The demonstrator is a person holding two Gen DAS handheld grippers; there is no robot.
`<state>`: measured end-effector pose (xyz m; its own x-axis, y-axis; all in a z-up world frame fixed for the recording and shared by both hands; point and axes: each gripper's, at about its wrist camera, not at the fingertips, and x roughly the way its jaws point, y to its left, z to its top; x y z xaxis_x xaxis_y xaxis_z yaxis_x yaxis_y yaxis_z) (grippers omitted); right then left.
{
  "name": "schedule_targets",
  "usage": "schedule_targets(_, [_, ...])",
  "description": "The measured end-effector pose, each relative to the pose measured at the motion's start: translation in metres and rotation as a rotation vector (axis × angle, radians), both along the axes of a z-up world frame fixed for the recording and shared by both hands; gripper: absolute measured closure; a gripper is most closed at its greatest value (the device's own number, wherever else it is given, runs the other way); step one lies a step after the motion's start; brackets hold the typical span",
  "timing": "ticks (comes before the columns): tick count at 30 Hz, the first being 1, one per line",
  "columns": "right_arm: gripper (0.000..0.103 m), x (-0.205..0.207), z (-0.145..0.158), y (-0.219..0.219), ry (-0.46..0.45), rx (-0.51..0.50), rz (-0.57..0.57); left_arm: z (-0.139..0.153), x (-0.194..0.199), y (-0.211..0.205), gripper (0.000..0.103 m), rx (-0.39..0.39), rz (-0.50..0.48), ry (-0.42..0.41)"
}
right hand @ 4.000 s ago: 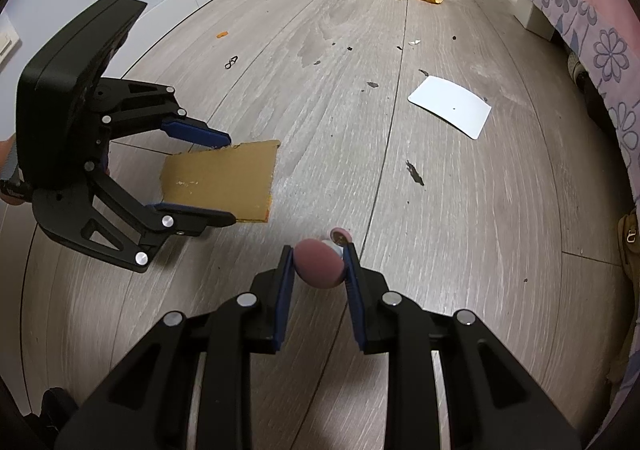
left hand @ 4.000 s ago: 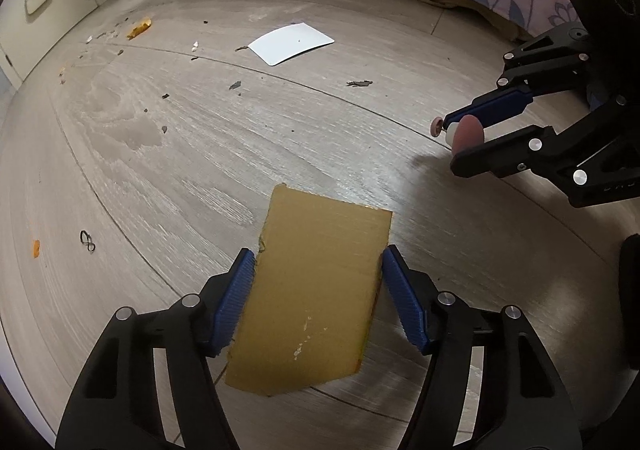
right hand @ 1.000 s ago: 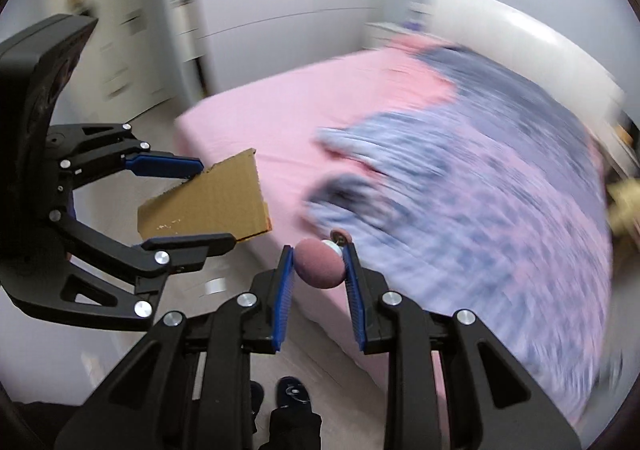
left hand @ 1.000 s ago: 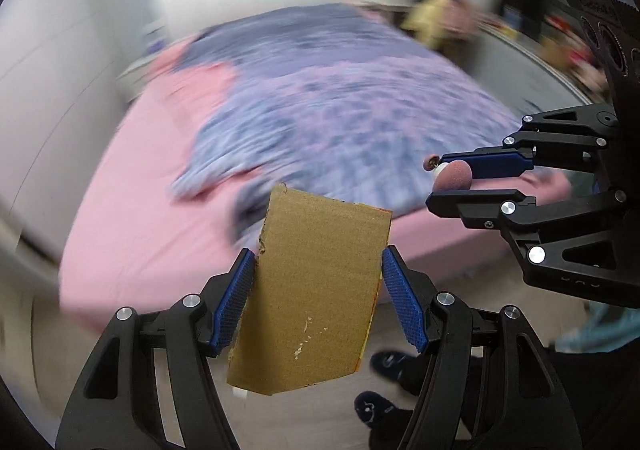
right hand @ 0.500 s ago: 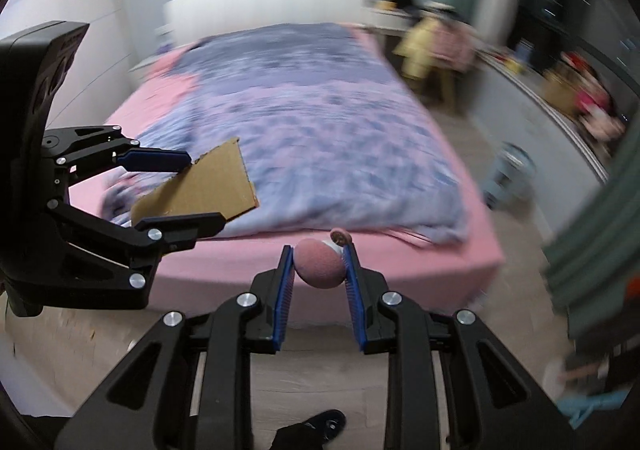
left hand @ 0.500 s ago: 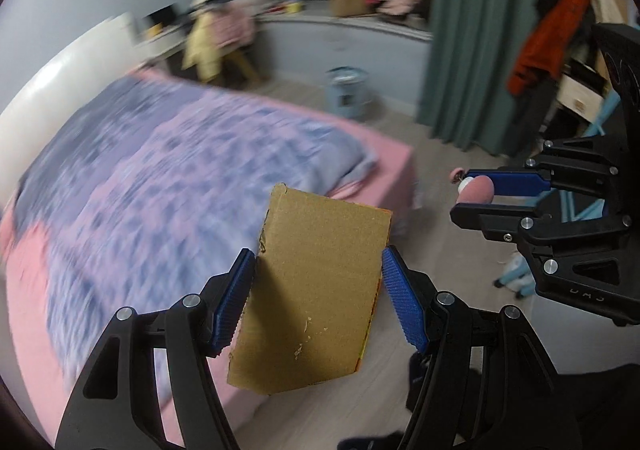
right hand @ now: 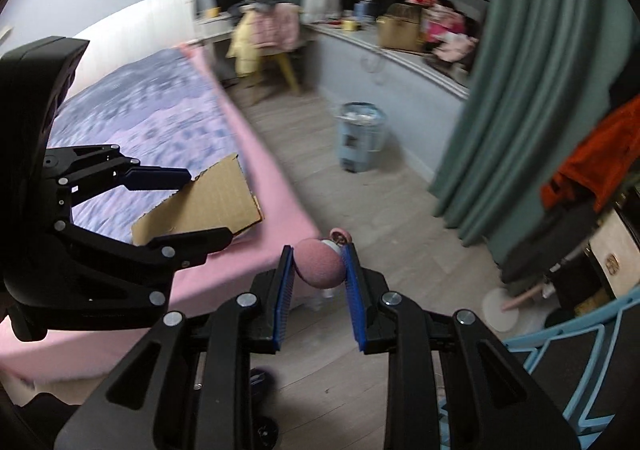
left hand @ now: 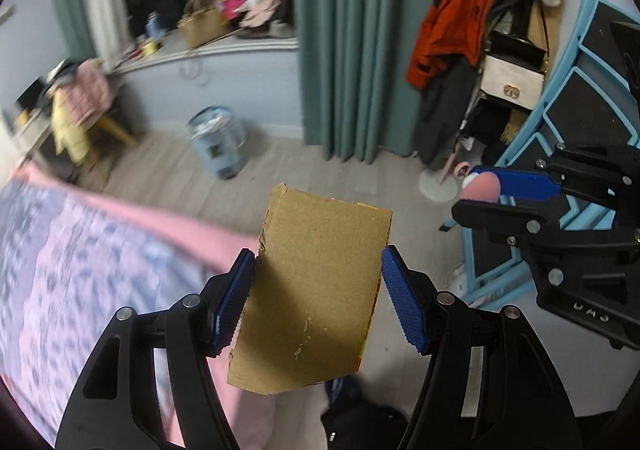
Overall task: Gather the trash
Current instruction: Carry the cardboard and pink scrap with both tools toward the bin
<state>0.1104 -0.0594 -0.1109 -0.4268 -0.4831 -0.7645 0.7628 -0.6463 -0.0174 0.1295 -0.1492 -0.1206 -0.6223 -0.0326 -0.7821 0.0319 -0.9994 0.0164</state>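
Note:
My left gripper [left hand: 318,260] is shut on a flat piece of brown cardboard [left hand: 316,286] and holds it up in the air; it also shows in the right wrist view [right hand: 200,205] at the left. My right gripper [right hand: 320,254] is shut on a small pink round object [right hand: 320,268] with a little cap at its tip; that object also shows in the left wrist view [left hand: 484,187] at the right. A light blue trash bin [left hand: 218,139] stands on the floor by the window ledge, and shows in the right wrist view [right hand: 362,135] too.
A bed with a pink sheet [right hand: 256,250] and a purple floral cover [right hand: 152,121] fills the left. Green curtains [left hand: 352,41] hang ahead. A coat rack with an orange jacket [left hand: 448,9] and a blue chair frame [left hand: 520,242] stand at the right.
Both grippers have swung right, away from the bed, with their loads still held. The curtains, coat rack and trash bin have come further into view.

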Motion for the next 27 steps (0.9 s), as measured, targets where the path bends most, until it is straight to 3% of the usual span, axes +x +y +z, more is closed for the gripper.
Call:
schedule_targets(9, [0.078, -0.147, -0.002, 0.001, -0.013, 0.046, -0.144, -0.003, -0.173, -0.020, 0.040, 0.047, -0.128, 0.020])
schedule_targets(14, [0.078, -0.226, 0.001, -0.007, 0.000, 0.078, -0.185, 0.000, -0.256, -0.030, 0.040, 0.024, -0.192, 0.015])
schedule_targets(22, [0.078, -0.346, -0.008, -0.024, 0.003, 0.069, -0.142, -0.010, -0.379, -0.058, 0.040, 0.022, -0.164, 0.001])
schedule_targets(27, [0.078, -0.443, -0.019, -0.047, -0.009, 0.061, -0.028, -0.017, -0.456, -0.094, 0.040, 0.031, -0.032, 0.002])
